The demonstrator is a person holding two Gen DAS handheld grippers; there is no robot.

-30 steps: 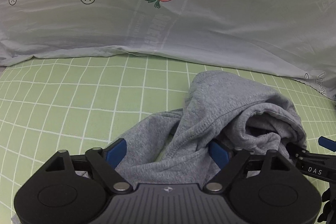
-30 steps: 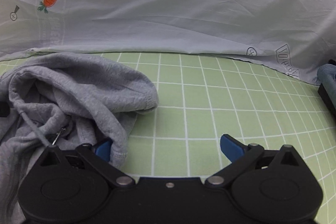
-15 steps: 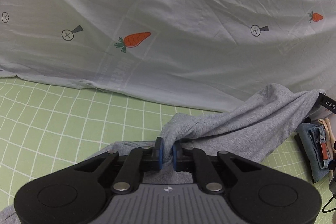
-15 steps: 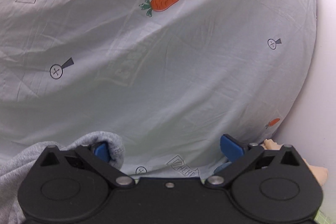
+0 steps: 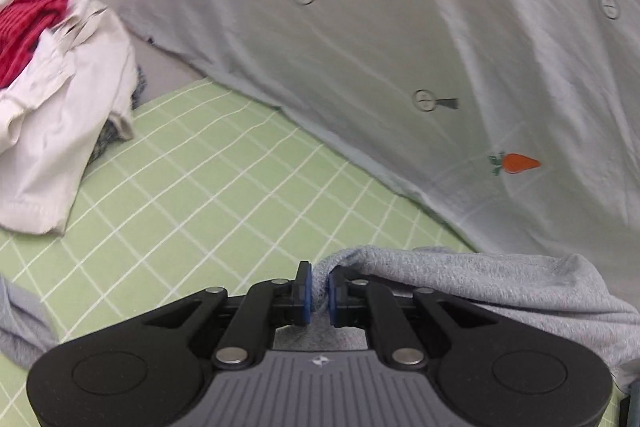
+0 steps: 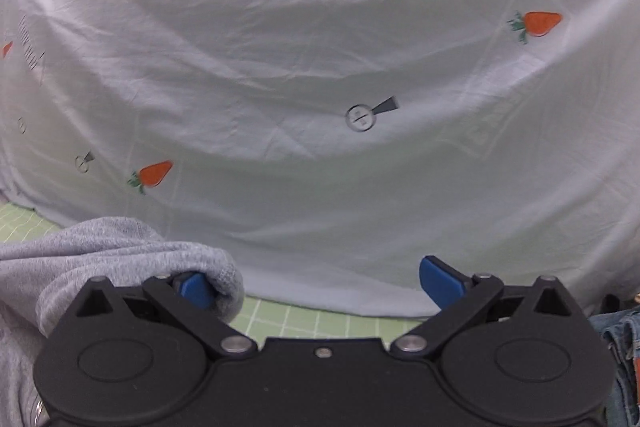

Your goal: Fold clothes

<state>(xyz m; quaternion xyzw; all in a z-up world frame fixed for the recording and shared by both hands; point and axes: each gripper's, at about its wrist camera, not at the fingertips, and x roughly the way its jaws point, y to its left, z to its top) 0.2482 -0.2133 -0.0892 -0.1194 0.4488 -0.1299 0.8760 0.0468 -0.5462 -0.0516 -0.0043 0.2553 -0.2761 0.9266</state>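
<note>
A grey hoodie hangs lifted over the green checked sheet. My left gripper is shut on a fold of the hoodie's edge, and the cloth drapes away to the right. In the right wrist view the same grey hoodie bunches at the lower left. Its fabric lies over the left blue pad of my right gripper, whose jaws stand wide apart with nothing pinched between them.
A pale sheet with carrot prints rises behind the bed like a backdrop. A pile of white and red clothes lies at the left. Blue jeans show at the right edge of the right wrist view.
My left gripper went from open around the hoodie to shut on it, then lifted and swung left, bringing the clothes pile into view. My right gripper rose too and stays open.
</note>
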